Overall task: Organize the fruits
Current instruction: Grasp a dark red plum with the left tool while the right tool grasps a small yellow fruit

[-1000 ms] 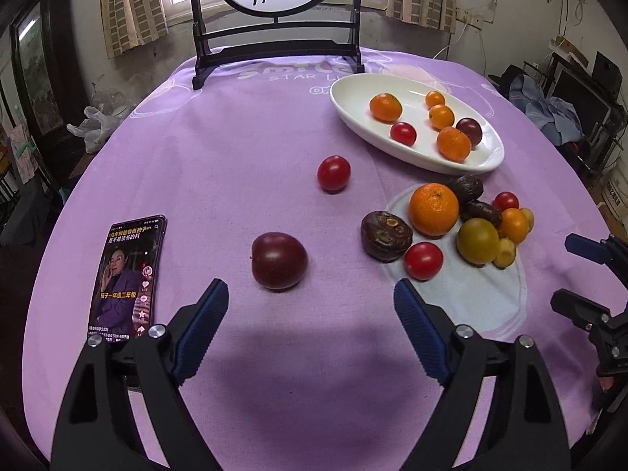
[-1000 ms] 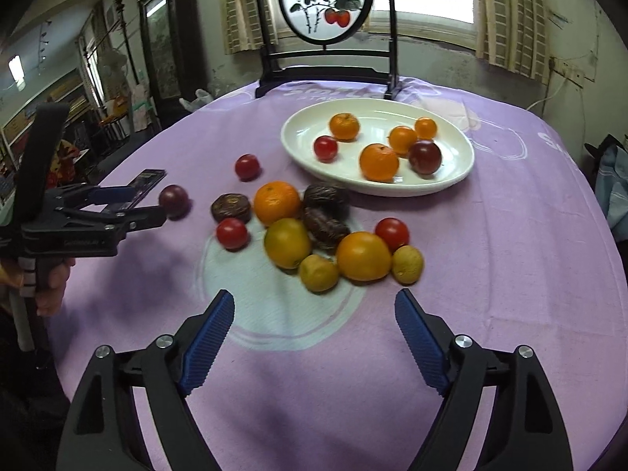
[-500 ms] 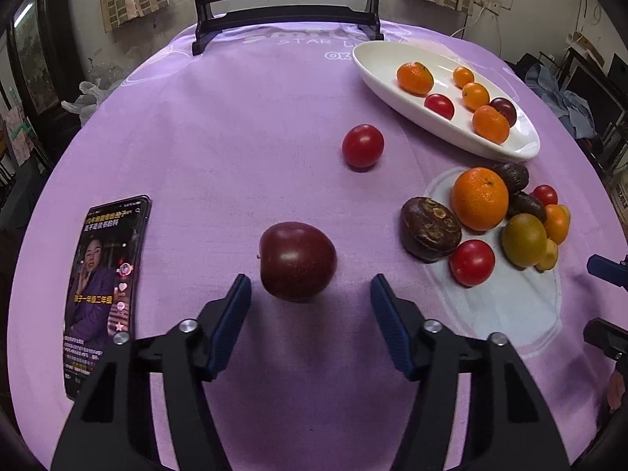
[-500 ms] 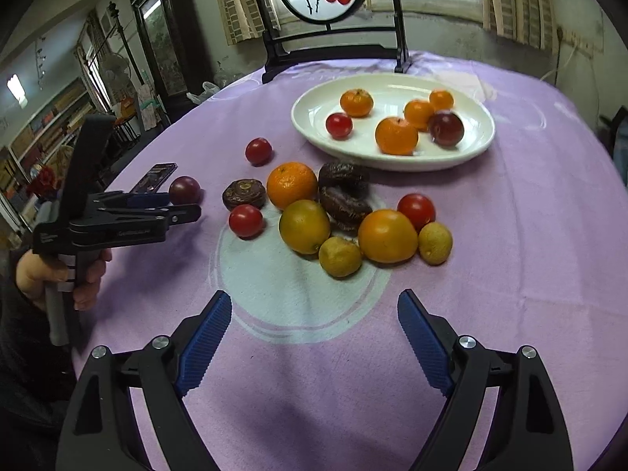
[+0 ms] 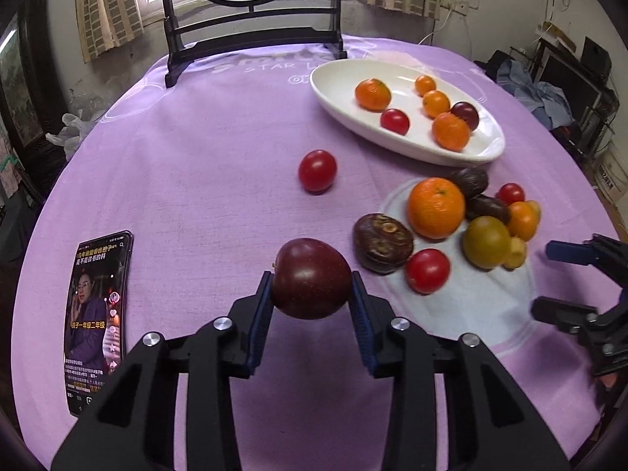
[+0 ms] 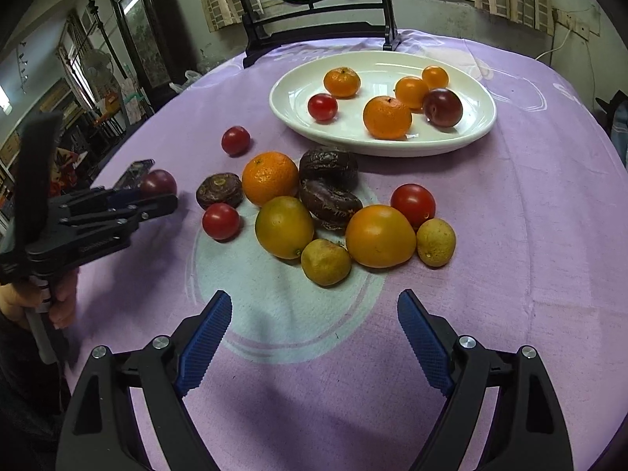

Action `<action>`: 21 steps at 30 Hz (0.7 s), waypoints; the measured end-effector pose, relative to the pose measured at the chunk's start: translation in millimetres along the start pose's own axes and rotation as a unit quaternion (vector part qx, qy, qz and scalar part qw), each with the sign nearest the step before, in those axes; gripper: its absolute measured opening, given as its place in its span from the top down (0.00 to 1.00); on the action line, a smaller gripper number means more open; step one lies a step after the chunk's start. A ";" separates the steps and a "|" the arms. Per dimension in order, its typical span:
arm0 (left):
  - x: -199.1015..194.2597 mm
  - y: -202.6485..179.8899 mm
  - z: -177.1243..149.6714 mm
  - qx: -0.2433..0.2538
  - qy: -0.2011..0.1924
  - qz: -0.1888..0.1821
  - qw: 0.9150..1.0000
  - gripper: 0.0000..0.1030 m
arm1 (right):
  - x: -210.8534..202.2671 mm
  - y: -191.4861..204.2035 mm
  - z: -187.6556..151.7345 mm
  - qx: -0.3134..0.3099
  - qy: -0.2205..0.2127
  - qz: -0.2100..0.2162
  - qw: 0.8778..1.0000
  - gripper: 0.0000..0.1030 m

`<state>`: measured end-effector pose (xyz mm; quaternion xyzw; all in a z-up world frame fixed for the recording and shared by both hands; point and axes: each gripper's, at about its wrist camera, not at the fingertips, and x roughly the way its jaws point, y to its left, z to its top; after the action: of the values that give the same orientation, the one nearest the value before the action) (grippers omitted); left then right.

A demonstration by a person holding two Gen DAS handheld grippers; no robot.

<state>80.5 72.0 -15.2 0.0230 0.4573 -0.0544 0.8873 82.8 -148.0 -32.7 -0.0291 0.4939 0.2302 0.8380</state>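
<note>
Currently my left gripper has just closed its blue pads on the dark purple plum, just above the purple tablecloth. My right gripper stands wide, empty, before the loose fruit pile. Farther back, the white dish holds six fruits.

Between my left blue ribbed finger pads sits a dark maroon, glossy round fruit; beyond it a shiny red tomato on plain lilac cloth. Ahead of my right blue pads, a pale printed ring underlies orange, yellow-green, red and wrinkled brown fruits, then a plain white oval dish
</note>
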 end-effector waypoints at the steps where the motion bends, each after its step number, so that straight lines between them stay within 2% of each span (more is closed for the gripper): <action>1: -2.3 -1.4 -0.5 0.001 -0.002 -0.002 1.000 0.64 | 3.3 2.5 0.1 -0.007 0.005 -0.005 1.000 0.18; 3: -6.2 -4.4 -0.8 0.001 -0.004 -0.012 1.000 0.64 | 10.7 5.9 0.2 -0.018 0.016 -0.012 1.000 0.34; 10: -9.6 -14.0 -2.2 0.007 -0.005 -0.033 0.999 0.64 | 22.2 15.9 11.1 -0.046 0.013 -0.053 0.997 0.46; 12: -9.0 -15.7 -2.5 0.007 -0.004 -0.035 0.999 0.64 | 23.8 17.2 13.7 -0.053 0.009 -0.061 0.997 0.57; 16: -7.6 -18.1 -3.1 0.008 0.000 -0.037 0.999 0.64 | 23.5 15.5 14.6 -0.055 0.000 -0.057 0.997 0.64; 17: -7.5 -18.7 -2.8 0.008 0.001 -0.037 0.999 0.64 | 21.7 15.2 13.8 -0.055 -0.001 -0.056 0.997 0.71; 21: -8.4 -21.4 -1.5 0.012 0.002 -0.039 0.999 0.64 | 11.9 10.7 10.3 -0.048 -0.006 -0.052 0.997 0.71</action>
<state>71.9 51.6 -9.0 0.0164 0.4586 -0.0945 0.8834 91.6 -131.4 -35.6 -0.0934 0.4748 0.2104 0.8495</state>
